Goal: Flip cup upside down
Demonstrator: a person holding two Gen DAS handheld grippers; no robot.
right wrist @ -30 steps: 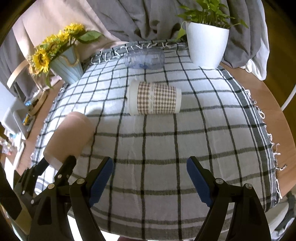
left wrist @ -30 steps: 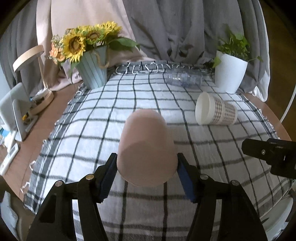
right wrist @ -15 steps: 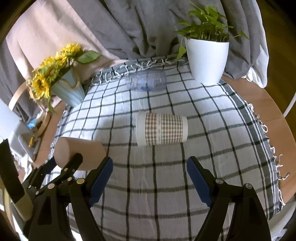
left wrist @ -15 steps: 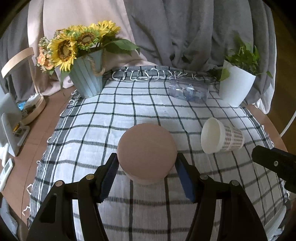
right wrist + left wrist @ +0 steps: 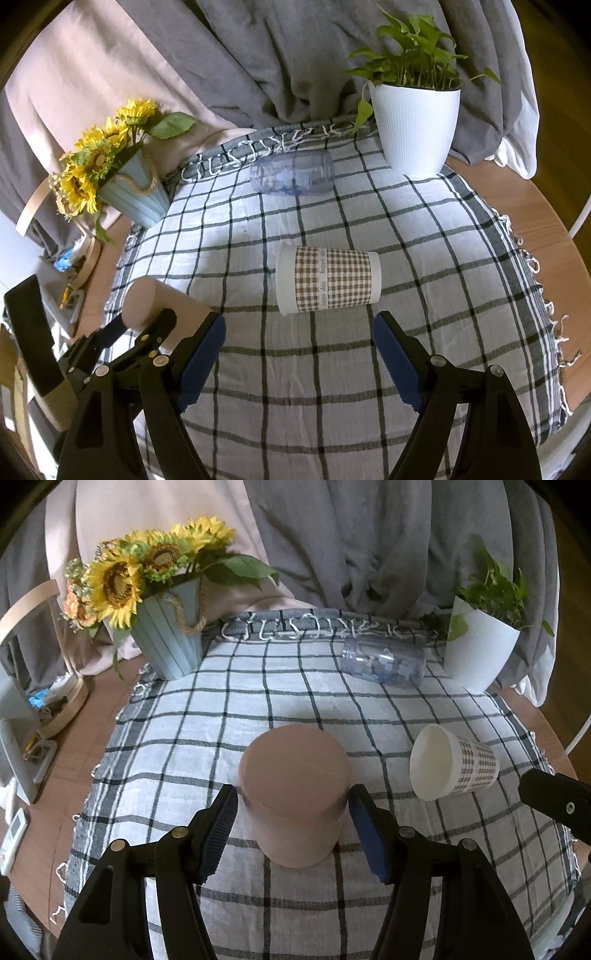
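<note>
Left wrist view shows the left claw [image 5: 291, 825] clamped on the pink cup [image 5: 293, 794] at lower centre, flat base toward the lens, and looks into the white mouth of the checked paper cup [image 5: 452, 768] lying at right. The right wrist view shows that cup's patterned side [image 5: 327, 275] mid-frame on the plaid cloth [image 5: 332, 387] over the counter, the right claw [image 5: 299, 360] spread wide and empty below it, and the pink cup [image 5: 159, 304] at lower left.
</note>
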